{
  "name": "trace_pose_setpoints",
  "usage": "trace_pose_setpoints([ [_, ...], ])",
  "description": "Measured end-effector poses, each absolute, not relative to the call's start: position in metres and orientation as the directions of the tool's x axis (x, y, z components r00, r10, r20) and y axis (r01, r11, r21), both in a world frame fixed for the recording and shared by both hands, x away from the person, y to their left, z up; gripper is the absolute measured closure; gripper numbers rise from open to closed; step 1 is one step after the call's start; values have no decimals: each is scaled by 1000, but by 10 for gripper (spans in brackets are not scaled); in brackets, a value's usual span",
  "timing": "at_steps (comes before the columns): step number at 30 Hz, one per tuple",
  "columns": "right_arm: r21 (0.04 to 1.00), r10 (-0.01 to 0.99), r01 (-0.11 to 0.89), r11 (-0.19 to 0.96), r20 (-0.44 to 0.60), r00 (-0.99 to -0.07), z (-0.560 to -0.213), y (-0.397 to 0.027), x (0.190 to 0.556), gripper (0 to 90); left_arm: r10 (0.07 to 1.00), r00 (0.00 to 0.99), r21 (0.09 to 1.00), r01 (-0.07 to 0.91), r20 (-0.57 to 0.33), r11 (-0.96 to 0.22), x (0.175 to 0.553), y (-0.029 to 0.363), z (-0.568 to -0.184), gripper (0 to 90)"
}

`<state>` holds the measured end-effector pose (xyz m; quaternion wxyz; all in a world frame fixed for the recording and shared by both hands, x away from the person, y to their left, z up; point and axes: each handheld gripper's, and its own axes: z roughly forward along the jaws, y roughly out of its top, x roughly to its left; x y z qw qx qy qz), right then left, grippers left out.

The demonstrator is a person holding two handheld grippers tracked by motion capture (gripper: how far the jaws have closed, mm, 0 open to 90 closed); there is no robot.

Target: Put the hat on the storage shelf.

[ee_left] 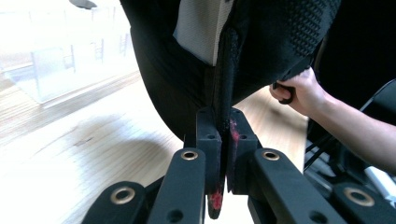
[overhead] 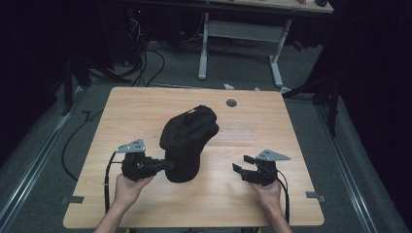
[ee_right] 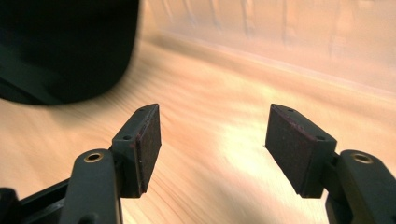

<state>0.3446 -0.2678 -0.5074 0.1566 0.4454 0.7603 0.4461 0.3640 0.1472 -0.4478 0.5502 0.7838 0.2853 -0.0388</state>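
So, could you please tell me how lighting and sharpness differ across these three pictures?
High view: dim, dark surroundings, the black fabric cap lacks detail on the light wooden table. Left gripper view: the background is overexposed at left, while the cap fabric in the left hand-held gripper is sharp. Right gripper view: warm cast, wood grain streaked by blur, the right hand-held gripper pads sharp.

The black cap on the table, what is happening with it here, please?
A person works at a wooden table with tongs in each hand. The left tongs are shut on the edge of the black cap, which sits near the middle of the table. The right tongs are open with nothing between the pads, low over bare wood to the right of the cap, apart from it. So only one side of the cap is gripped.
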Motion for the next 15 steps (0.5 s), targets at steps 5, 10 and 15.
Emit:
trace_pose_setpoints([
  [5, 785, 870, 575, 231, 99, -484, -524, -268, 342, 359, 416, 823, 839, 502, -388, -210, 369, 146, -442, 862],
  [10, 761, 895, 594, 263, 38, -445, -530, -265, 345, 374, 440, 812, 829, 513, -385, -222, 380, 144, -432, 862],
  [15, 727, 912, 620, 294, -19, -410, -531, -260, 350, 387, 467, 801, 826, 517, -375, -224, 387, 141, -422, 862],
])
